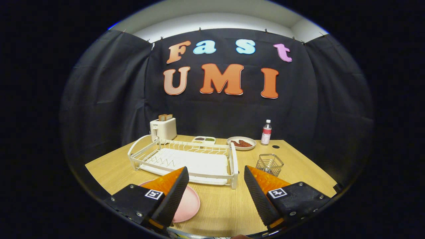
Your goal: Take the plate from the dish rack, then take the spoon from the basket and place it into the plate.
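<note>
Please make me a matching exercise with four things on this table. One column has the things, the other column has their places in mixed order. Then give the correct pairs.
Things:
1. pink plate
2. wire basket
3. toaster
4. water bottle

Places:
A. behind the dish rack's far left corner
B. partly under the left finger of the open gripper
C. beside the dish of brown food, by the wall
D. just beyond the right finger

Pairs: 1-B, 2-D, 3-A, 4-C

Gripper (215,186) fingers spread apart — pink plate (190,205) on table (225,209), before dish rack (186,161)

Bright overhead light, sharp centre, fisheye-bent edges.
</note>
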A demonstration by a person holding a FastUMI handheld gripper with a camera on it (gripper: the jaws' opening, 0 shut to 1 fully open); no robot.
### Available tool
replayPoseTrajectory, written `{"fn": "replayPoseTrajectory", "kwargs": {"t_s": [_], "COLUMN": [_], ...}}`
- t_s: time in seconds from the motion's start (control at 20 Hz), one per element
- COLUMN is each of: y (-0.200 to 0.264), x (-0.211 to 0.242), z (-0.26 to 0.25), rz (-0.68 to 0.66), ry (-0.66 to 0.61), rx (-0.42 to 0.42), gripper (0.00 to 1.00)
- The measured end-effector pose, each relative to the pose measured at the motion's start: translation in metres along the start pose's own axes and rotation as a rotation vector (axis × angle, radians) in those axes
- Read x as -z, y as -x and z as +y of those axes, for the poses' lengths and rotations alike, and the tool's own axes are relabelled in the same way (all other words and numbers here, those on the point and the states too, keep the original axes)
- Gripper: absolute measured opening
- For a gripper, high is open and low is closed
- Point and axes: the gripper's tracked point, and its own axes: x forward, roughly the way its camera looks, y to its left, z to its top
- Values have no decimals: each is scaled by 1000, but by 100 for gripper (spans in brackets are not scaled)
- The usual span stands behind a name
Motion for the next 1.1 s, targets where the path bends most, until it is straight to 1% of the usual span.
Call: {"fn": "replayPoseTrajectory", "kwargs": {"t_s": [0.15, 0.35, 0.55, 0.8, 1.1], "y": [-1, -10, -21, -24, -26], "x": [-10, -8, -1, -16, -9], "z": [-26, -40, -39, -31, -35], "rz": [-17, -16, 1, -33, -14], "ry": [-12, -40, -38, -34, -34], "rx": [33, 33, 13, -4, 16], "gripper": [99, 99, 99, 99, 99]}}
